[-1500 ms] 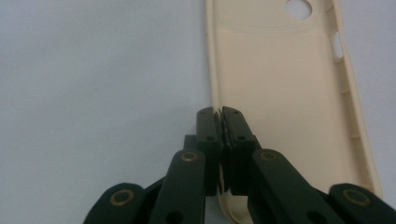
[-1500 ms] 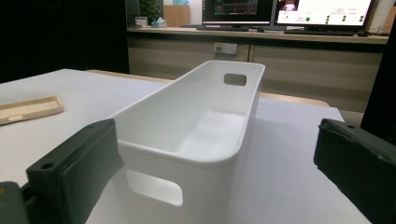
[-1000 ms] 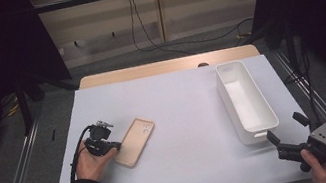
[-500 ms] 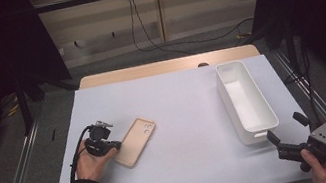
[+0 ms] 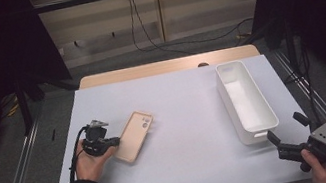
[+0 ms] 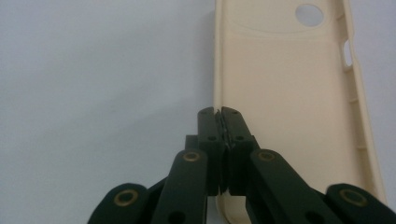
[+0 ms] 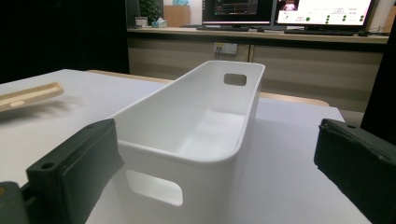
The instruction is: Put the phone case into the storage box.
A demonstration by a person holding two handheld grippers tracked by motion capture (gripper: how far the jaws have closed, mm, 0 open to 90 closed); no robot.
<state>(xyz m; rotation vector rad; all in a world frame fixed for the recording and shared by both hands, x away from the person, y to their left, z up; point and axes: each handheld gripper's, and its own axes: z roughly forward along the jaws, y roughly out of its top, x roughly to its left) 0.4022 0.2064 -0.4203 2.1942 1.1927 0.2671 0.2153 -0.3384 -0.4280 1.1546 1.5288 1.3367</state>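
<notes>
A beige phone case [image 5: 134,134] lies inside-up on the white table, left of centre. My left gripper [image 5: 114,141] is at its near left corner. In the left gripper view the jaws [image 6: 218,112] are pressed together with the case's [image 6: 289,116] side rim pinched between them. In the right gripper view the case [image 7: 28,95] looks slightly raised, with a shadow under it. A long white bin [image 5: 230,105] stands empty at the right. My right gripper [image 5: 286,126] sits just before the bin's near end, its jaws [image 7: 212,154] spread wide on either side of the bin's [image 7: 210,186] end wall without touching it.
The white table top [image 5: 189,107] ends in a wooden strip [image 5: 167,66] at the far edge. Metal rails [image 5: 19,178] run along both sides of the table. Cables hang over the floor behind.
</notes>
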